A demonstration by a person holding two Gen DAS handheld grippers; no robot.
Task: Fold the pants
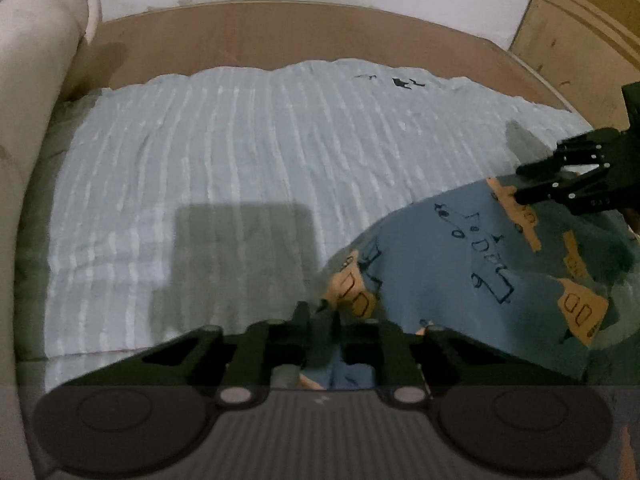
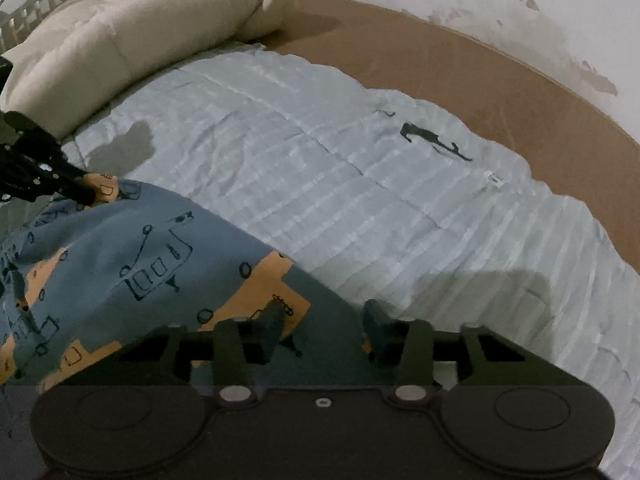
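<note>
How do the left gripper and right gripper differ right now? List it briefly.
Left gripper: jaws pinched shut on the blue printed pants. Right gripper: jaws apart, cloth between them unpressed. Left gripper sits at the pants' end nearer the cream bolster; Right gripper at the opposite end. Both are black, at the pants' edge.

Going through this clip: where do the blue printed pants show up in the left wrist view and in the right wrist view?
Left wrist view: the pants fill the lower right, running down to the left gripper.
Right wrist view: the pants fill the lower left, reaching under the right gripper.
Shared landmark: the black mark on the pale striped blanket, far side in both views.
</note>
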